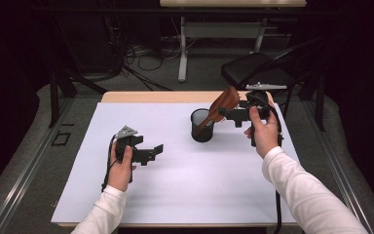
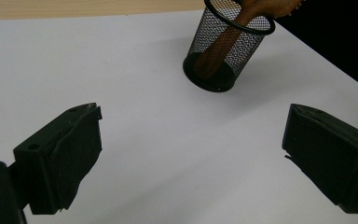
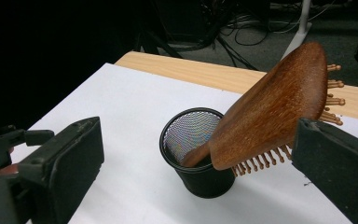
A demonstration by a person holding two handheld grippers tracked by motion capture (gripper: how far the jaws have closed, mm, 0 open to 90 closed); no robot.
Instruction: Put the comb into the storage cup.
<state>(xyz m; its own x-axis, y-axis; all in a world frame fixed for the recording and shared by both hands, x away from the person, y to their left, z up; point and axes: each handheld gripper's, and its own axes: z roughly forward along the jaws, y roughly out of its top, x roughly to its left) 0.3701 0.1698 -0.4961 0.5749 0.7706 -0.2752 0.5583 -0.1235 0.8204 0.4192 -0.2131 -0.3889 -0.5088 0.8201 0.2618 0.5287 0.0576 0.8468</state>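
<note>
Right gripper point(image 1: 228, 114): my jaws stood apart, flanking the brush head, gripping nothing.
Hairbrush point(image 3: 272, 109): handle rested down in the mesh cup point(image 3: 193, 154), head leaning on its rim, likely just released.
Left gripper point(image 1: 152, 152): spread apart, idle above the white tabletop point(image 1: 190, 190).
</note>
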